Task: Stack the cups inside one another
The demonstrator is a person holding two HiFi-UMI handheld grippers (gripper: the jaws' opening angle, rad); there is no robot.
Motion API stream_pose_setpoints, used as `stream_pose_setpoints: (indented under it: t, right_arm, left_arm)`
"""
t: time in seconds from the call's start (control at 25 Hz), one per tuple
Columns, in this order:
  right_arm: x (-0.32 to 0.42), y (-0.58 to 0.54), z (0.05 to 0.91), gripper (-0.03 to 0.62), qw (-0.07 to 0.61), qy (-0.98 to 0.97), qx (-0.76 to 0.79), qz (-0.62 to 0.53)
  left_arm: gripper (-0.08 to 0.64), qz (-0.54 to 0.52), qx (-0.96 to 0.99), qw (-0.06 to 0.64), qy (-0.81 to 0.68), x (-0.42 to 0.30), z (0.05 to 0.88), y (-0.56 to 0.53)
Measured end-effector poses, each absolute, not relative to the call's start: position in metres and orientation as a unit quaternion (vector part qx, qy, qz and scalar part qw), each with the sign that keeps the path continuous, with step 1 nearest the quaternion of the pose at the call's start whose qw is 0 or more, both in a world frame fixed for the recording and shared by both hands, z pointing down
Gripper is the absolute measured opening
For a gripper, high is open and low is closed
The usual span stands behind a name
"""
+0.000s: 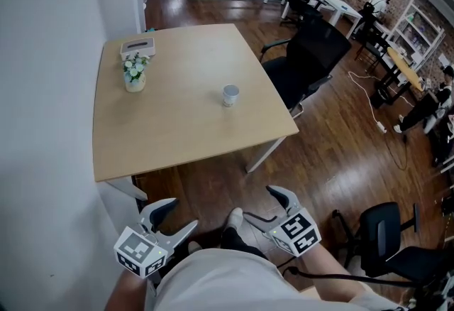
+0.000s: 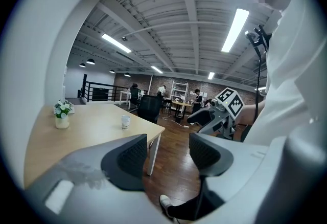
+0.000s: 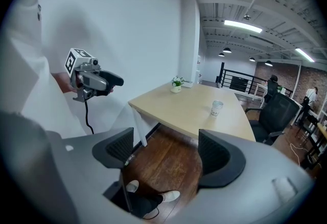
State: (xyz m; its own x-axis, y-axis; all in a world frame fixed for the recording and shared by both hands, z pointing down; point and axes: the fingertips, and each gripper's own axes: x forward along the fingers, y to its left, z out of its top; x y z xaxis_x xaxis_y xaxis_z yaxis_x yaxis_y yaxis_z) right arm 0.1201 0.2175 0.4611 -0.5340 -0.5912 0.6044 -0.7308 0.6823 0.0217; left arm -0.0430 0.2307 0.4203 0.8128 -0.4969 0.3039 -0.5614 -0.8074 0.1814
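A single white paper cup (image 1: 230, 95) stands upright on the light wooden table (image 1: 177, 125), right of its middle; it also shows small in the left gripper view, cup (image 2: 125, 122), and in the right gripper view, cup (image 3: 217, 108). Both grippers hang low, off the table, close to the person's body. My left gripper (image 1: 172, 220) is open with nothing between its jaws. My right gripper (image 1: 273, 204) is open and empty too. Each gripper shows in the other's view: right gripper (image 2: 217, 111), left gripper (image 3: 97, 81).
A small pot of white flowers (image 1: 135, 72) and a tissue box (image 1: 137, 46) sit at the table's far left. A black office chair (image 1: 312, 54) stands at the table's right edge, another chair (image 1: 386, 238) at lower right. A white wall runs along the left.
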Motion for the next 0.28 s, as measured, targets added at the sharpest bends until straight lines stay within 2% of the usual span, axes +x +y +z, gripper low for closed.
stream_pose_setpoints:
  t: [0.28]
  right_arm:
    - [0.1133, 0.2216, 0.4657, 0.393, 0.303, -0.87, 0.372, 0.117]
  left_arm:
    - [0.276, 0.118, 0.941, 0.136, -0.287, -0.0484, 0.4225, 0.2369]
